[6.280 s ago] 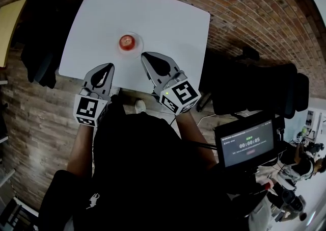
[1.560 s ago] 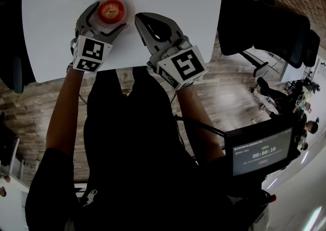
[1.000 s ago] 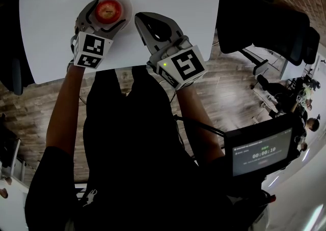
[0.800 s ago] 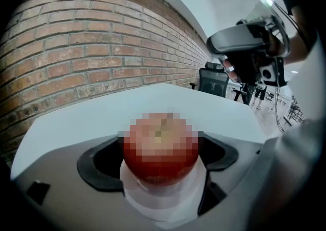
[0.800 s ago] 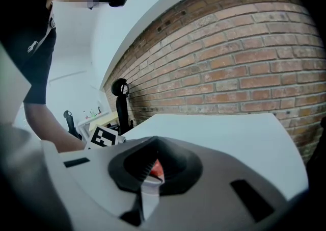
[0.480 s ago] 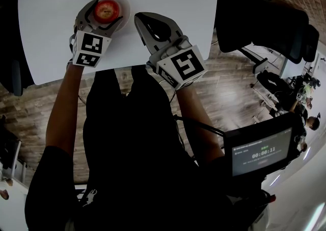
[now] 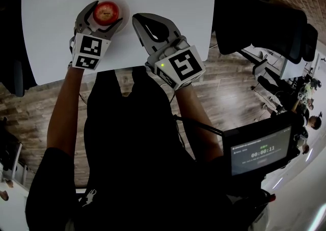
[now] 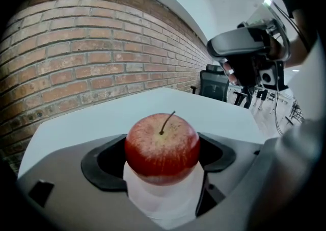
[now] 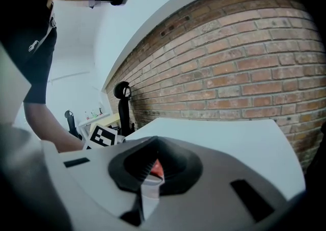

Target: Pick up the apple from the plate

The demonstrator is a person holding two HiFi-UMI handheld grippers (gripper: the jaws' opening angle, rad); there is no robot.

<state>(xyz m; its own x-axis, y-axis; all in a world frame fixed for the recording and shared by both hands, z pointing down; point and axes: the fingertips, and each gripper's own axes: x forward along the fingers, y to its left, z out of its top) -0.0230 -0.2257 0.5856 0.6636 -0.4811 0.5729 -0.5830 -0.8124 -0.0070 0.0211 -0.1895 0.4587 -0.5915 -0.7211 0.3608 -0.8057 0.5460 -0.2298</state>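
apple (image 8: pixel 162 146): on plate (image 7: pixel 125 4), between left gripper (image 7: pixel 105 15) jaws | jaws: just closed, gripping it

I see a white table (image 7: pixel 168 0) on a worn wood-plank floor (image 7: pixel 30 107), with a red brick wall (image 8: pixel 76 56) behind it. A black office chair (image 7: pixel 265 26) stands to my right. The room beyond is bright and white.

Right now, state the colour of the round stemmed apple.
The apple is red, yellowish on top; clearest in left gripper view.
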